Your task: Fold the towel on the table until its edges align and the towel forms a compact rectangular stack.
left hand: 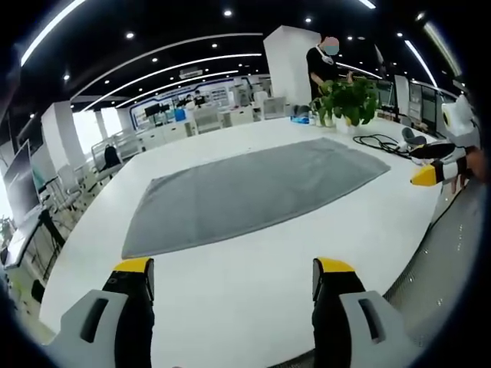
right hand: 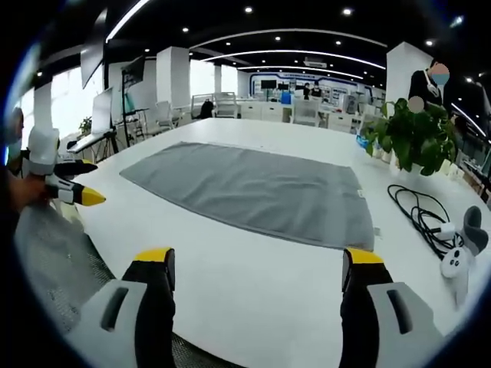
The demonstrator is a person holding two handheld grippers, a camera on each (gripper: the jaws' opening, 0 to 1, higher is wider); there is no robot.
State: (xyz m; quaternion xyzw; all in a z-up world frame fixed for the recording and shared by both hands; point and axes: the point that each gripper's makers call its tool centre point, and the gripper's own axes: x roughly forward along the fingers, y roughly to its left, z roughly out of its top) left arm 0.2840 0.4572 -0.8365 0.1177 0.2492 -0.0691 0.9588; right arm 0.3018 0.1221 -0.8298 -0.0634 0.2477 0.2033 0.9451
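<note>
The grey towel (left hand: 253,192) lies flat and unfolded in one layer on the white tabletop (left hand: 230,284). Both the left gripper (left hand: 232,280) and the right gripper (right hand: 258,268) hover short of it, fingers apart, holding nothing. The right gripper view adds a black cable (right hand: 418,215) and a white controller (right hand: 459,257) beside the plant (right hand: 410,134).

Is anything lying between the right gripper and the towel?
No. The right gripper view shows bare white table between the right gripper and the grey towel.

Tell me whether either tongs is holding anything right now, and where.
Nothing is held. Left tongs and right tongs are both open over bare table, and the grey towel lies flat, untouched.
</note>
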